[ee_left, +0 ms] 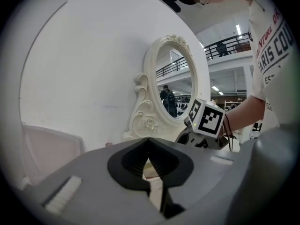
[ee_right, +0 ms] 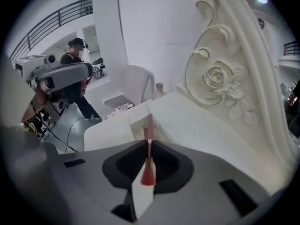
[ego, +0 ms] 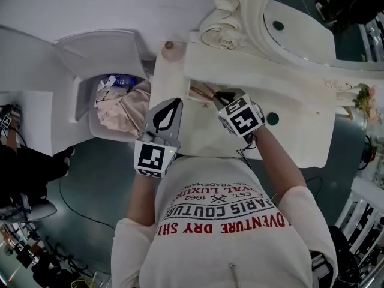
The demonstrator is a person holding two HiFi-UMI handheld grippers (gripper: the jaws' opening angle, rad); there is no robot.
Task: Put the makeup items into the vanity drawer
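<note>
In the head view my right gripper [ego: 218,96] hangs over the open vanity drawer [ego: 198,92], where thin brownish sticks lie. It is shut on a thin red makeup stick [ee_right: 148,146], which pokes out past the fingertips toward the drawer [ee_right: 133,120]. My left gripper [ego: 173,104] hovers over the white vanity top [ego: 198,134], just left of the drawer. Its jaws meet at the tips with nothing between them [ee_left: 149,147]. The right gripper's marker cube [ee_left: 206,117] shows in the left gripper view.
An ornate cream mirror [ego: 300,29] stands at the back of the vanity. A white bin [ego: 123,104] full of crumpled wrappers sits to the left. A small brown knob [ego: 169,45] and a green dot [ego: 273,119] are on the top. Flowers [ego: 364,98] stand far right.
</note>
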